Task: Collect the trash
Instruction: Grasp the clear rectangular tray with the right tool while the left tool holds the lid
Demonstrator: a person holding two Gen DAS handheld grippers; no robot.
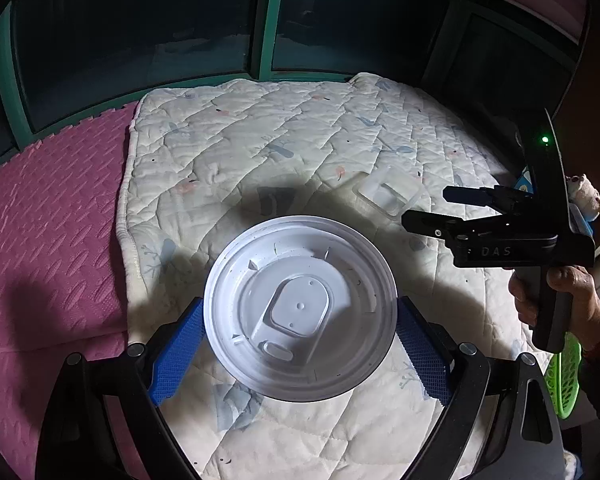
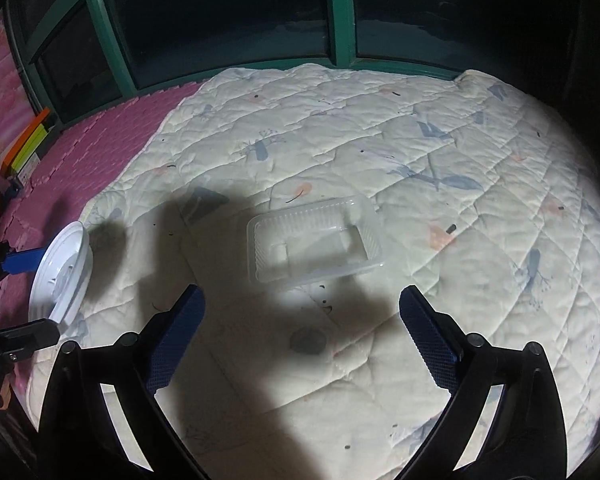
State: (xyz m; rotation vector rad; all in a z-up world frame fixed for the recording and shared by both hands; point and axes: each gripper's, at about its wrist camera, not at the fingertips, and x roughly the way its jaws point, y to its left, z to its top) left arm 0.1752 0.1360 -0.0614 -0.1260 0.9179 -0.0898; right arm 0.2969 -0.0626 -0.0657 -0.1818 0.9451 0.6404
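Observation:
A round white plastic lid (image 1: 300, 264) is gripped edge to edge between the blue pads (image 1: 180, 352) of my left gripper (image 1: 300, 312), above the quilt. From the right wrist view the same lid (image 2: 60, 276) shows edge-on at the far left, in the left gripper (image 2: 50, 294). A clear plastic tray (image 2: 314, 240) lies upturned on the quilt, just ahead of my right gripper (image 2: 302, 294), which stands open with nothing between its fingers. In the left wrist view the right gripper (image 1: 426, 206) hovers beside that tray (image 1: 388, 194), held by a hand (image 1: 556, 300).
A cream quilted blanket (image 2: 420, 160) covers the floor, with a pink foam mat (image 1: 48, 240) to its left. Green-framed dark windows (image 1: 268, 20) line the far side. A green mesh object (image 1: 564, 376) and a plush toy (image 1: 584, 192) sit at the right; coloured books (image 2: 28, 144) at far left.

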